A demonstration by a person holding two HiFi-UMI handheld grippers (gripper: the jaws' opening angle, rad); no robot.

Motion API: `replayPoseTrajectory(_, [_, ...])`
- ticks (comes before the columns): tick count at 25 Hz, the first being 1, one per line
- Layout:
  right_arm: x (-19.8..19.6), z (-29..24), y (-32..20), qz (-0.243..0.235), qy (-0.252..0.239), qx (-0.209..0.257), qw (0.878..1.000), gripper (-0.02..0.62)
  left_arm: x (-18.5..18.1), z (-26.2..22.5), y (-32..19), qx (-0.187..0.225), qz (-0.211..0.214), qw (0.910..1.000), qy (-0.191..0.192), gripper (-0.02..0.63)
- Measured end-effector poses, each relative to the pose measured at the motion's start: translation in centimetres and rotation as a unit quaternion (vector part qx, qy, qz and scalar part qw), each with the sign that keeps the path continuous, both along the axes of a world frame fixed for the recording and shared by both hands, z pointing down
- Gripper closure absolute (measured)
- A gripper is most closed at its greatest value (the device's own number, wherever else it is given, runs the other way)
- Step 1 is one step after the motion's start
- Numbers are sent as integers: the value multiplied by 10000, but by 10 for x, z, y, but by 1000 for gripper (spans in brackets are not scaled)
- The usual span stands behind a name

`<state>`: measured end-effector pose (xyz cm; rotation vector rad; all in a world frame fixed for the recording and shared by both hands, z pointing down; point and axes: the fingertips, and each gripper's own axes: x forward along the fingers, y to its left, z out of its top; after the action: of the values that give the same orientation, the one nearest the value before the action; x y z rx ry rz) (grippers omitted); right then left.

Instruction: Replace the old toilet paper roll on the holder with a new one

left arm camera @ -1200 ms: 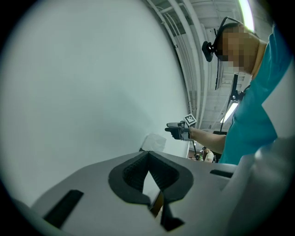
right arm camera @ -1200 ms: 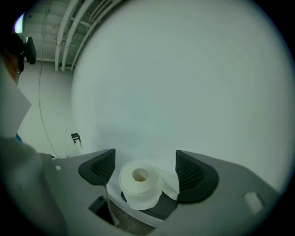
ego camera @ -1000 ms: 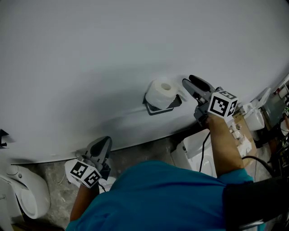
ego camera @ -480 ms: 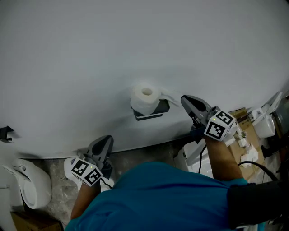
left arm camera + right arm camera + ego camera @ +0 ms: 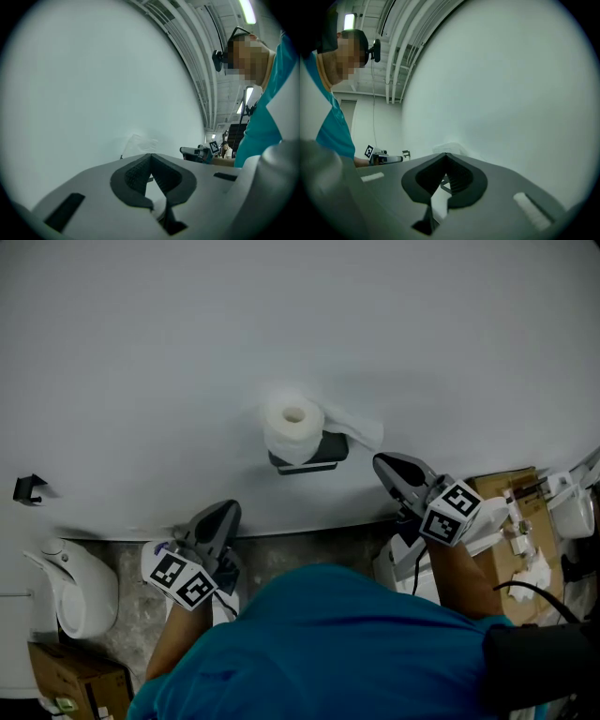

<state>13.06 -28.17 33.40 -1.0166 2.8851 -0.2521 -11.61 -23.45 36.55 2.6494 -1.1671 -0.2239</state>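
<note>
Left gripper (image 5: 229, 510) and right gripper (image 5: 383, 463) clenched empty, white wall (image 5: 281, 324), toilet roll (image 5: 292, 427) on holder (image 5: 325, 452), grey floor (image 5: 309, 546)

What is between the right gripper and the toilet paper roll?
Head view: between the right gripper and toilet paper roll, only its loose paper tail and bare wall.

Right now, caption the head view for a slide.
Shut, empty left gripper and right gripper flank the roll on its holder.

My right gripper (image 5: 382, 463) has dropped away from the roll (image 5: 292, 427) — it now sits below the holder's (image 5: 323, 452) right end, jaws closed together on nothing. My left gripper (image 5: 228, 512) has risen nearer the wall (image 5: 281, 315).
</note>
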Motion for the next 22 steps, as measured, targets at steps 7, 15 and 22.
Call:
replayPoseTrajectory(7, [-8,30,3,-97,300,14,9995,592,3,-4,2,61,-143,9998,-103,597])
replayPoseTrajectory(15, [-10,57,10,-58,314,-198,9993,594,3,4,7,11,-127,9999,-79,597])
replayPoseTrajectory(22, [-12,64,9,41,556,-182,9983,594,8,6,7,17,-13,10000,-55,597])
